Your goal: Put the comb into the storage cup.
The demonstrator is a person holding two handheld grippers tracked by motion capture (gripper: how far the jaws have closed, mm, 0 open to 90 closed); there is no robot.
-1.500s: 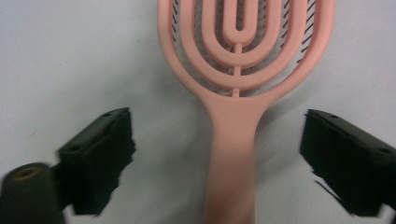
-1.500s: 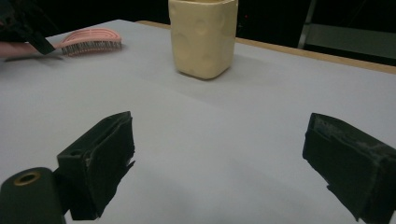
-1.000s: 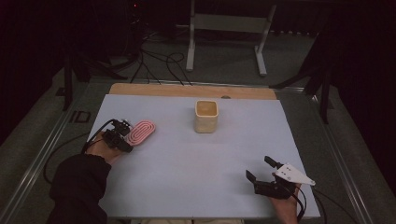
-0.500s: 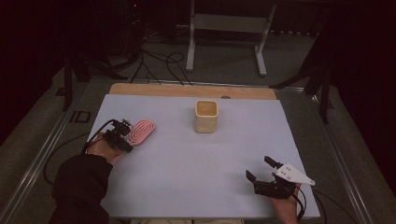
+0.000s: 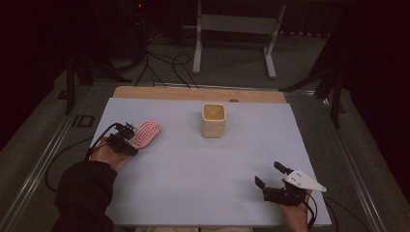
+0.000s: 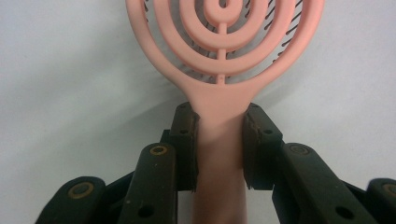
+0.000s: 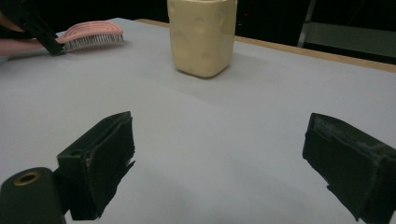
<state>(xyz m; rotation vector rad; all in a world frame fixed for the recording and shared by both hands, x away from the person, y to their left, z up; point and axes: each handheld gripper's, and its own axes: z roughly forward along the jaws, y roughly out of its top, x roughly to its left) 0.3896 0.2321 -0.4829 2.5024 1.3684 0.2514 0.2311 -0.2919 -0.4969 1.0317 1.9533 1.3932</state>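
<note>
1. At the left of the high view, the left gripper [image 5: 126, 140] has its fingers [image 6: 184, 140] clamped on the handle of the pink plastic oval hairbrush [image 5: 146, 133], which lies bristles-down on the white-covered table [image 5: 193, 183].
2. Upper centre, the cream square ceramic cup [image 5: 213, 120] stands upright and looks empty.
3. Lower right, the right gripper [image 5: 271, 181] hovers, fingers [image 7: 100, 161] wide apart, holding nothing.
4. Grasp looks done; lifting and placing seem left.
5. Compared with the earlier frames, nothing has visibly moved.

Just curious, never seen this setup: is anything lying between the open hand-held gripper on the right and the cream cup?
No. In the right gripper view, only bare white table lies between the right hand-held gripper and the cream cup.
</note>
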